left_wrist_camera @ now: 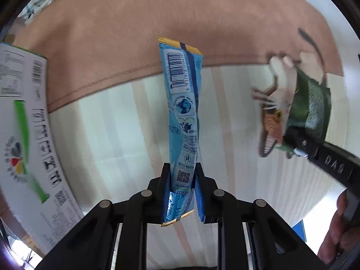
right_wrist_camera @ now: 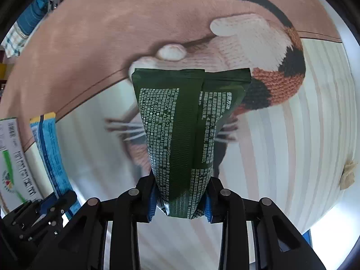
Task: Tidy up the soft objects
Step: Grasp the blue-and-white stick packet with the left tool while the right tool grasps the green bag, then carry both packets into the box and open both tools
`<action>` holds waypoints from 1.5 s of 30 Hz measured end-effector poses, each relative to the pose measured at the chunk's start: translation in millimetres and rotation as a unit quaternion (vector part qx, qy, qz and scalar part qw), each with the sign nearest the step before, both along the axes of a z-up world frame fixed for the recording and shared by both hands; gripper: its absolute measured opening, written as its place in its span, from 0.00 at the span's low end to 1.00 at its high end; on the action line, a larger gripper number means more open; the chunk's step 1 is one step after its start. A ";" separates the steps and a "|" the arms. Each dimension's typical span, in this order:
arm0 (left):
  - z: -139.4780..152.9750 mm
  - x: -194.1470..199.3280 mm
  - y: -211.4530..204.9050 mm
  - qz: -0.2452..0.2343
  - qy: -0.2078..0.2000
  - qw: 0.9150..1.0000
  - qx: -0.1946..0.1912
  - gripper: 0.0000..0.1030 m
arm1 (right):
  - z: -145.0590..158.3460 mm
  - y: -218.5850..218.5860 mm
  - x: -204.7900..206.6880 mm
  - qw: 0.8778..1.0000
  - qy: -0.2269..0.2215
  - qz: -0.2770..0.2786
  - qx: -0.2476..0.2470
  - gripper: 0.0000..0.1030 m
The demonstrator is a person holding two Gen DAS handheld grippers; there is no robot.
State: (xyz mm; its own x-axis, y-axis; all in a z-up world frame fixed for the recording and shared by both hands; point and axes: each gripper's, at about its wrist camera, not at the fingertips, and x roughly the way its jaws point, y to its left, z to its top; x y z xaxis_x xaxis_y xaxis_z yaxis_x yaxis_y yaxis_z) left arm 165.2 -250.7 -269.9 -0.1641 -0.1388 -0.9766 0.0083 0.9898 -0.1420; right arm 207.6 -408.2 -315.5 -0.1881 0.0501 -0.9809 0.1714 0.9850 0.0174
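Far left in the left wrist view: white carton with barcode, green stripe and printed text, lying at the edge of the striped surface; the same carton shows at the left margin of the right wrist view. Behind the surface, a pinkish-brown cloth spans the upper field of both views. Centre, left wrist view: left gripper clamped on the lower end of a long blue stick pouch, which stands up from the jaws, slightly twisted, yellow seal strip at top, barcode and QR code facing the camera; it is lifted off the surface. To the right in the same view: right gripper, partly blurred, gripping a dark green packet; a hand is visible at the lower right edge. Behind the green packet lies a knitted cat toy, white with orange and black patches and whiskers. Right wrist view: blue pouch and left gripper at lower left; centre, right gripper closed on the bottom of the green packet, white print facing the camera, held above the cat toy, which rests across the cloth edge and striped surface. Whether packet and toy touch cannot be told. Far right: small beige scrap on the surface.
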 end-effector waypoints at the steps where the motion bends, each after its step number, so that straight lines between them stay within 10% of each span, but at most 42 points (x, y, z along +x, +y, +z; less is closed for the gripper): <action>1: 7.2 -7.5 5.4 0.002 -0.009 1.000 -0.002 0.16 | 8.3 -0.4 -3.4 1.000 -0.008 0.001 0.003 0.33; 9: 77.7 -24.7 55.7 0.025 -0.078 0.996 -0.044 0.16 | 86.3 49.2 -27.6 0.996 -0.076 0.022 0.047 0.32; 22: 165.8 -64.0 291.3 0.105 -0.133 0.985 -0.015 0.16 | 206.1 256.4 -81.8 0.969 -0.152 0.114 0.161 0.32; 32: 92.1 -79.1 419.2 0.144 -0.032 0.988 0.035 0.16 | 141.7 437.9 -116.3 0.949 -0.126 0.186 0.220 0.32; 41: 44.8 -69.0 451.2 0.160 0.036 0.986 0.033 0.22 | 77.4 497.5 -118.5 0.945 -0.084 0.221 0.225 0.34; 45: 39.6 -69.7 451.1 0.168 0.045 0.984 0.026 0.29 | 52.6 502.3 -112.2 0.948 -0.041 0.220 0.227 0.80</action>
State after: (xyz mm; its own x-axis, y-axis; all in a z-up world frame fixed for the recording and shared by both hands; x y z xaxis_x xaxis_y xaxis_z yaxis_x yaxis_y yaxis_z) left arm 95.5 200.4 -230.3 -0.2041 -0.1494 -0.9675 -0.3315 0.9404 -0.0752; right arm 95.4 94.2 -263.0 -0.2117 0.4048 -0.8896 -0.2743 0.8490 0.4516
